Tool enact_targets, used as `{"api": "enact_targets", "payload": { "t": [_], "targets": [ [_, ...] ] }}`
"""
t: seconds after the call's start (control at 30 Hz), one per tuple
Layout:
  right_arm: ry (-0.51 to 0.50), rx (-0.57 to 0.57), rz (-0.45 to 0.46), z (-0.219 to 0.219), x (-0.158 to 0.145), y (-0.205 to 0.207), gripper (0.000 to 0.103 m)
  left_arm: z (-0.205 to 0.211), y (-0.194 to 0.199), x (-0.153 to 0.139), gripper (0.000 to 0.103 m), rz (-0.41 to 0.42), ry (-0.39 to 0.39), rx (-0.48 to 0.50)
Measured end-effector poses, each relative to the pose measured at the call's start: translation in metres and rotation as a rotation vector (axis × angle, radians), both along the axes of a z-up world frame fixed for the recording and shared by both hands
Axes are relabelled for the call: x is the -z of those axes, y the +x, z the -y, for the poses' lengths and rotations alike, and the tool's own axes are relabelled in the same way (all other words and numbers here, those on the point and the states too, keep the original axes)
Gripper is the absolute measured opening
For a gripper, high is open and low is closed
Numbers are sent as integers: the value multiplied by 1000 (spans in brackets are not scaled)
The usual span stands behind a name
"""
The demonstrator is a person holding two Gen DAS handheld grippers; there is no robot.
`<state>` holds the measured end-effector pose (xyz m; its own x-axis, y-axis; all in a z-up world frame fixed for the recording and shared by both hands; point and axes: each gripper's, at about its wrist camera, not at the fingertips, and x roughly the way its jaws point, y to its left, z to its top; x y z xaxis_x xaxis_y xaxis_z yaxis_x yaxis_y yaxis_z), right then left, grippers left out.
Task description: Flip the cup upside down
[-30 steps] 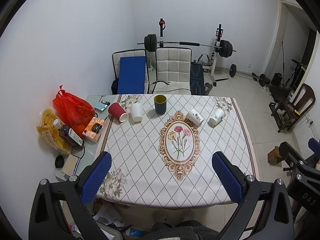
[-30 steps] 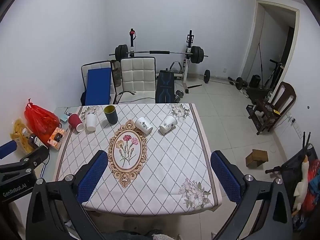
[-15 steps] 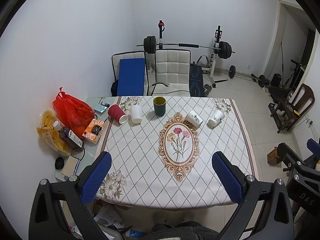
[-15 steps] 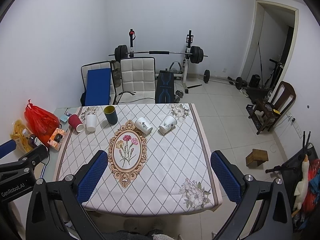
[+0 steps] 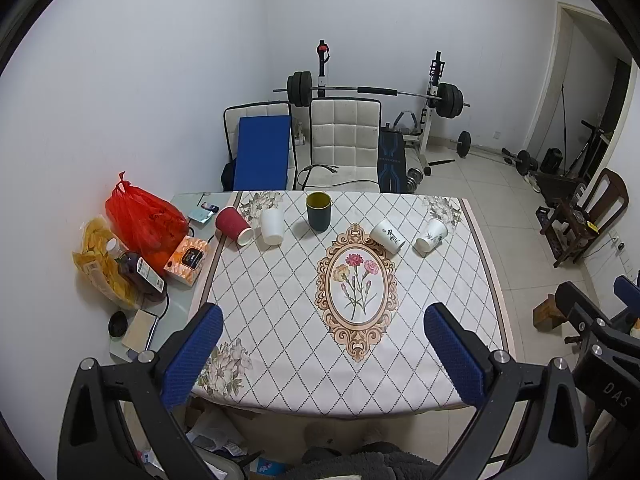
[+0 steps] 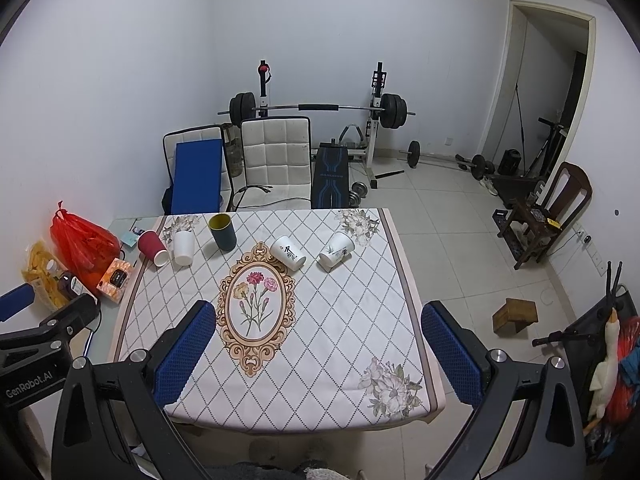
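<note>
Several cups stand or lie at the far side of the table [image 5: 280, 320]. A dark green cup [image 5: 318, 211] stands upright, mouth up. A red paper cup [image 5: 233, 225] lies on its side. A plain white cup [image 5: 272, 226] sits beside it, wider end toward me. Two printed white cups [image 5: 387, 235] [image 5: 430, 236] lie on their sides. The right wrist view shows the same row: green cup [image 6: 223, 232], red cup [image 6: 153, 248], white cups [image 6: 287, 252] [image 6: 337, 257]. My left gripper [image 5: 320, 344] and right gripper [image 6: 318, 340] are both open and empty, high above the near table edge.
A red plastic bag [image 5: 144, 224], an orange box [image 5: 187, 260], a bottle [image 5: 136, 272] and a yellow bag sit on the glass strip left of the cloth. White chairs [image 5: 344, 144] and a barbell rack stand behind the table. A wooden block [image 6: 514, 314] lies on the floor at right.
Both grippers have drifted slightly back and up, so the table looks a little smaller. The cups have not moved.
</note>
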<state>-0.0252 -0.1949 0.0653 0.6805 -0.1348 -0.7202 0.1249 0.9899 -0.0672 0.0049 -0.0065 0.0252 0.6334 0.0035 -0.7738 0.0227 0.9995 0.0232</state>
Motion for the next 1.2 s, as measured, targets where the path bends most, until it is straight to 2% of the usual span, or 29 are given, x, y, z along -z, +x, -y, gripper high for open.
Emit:
{"api": "enact_targets", "payload": {
  "t": [0.9,1.2],
  "targets": [
    [11,0,-3,-5,-2,-3,103,-1,-3,0,103,-8,-8,4],
    [17,7,-4,-7,4,-6,103,0,-9,14,103,-7,-7,10]
  ]
}}
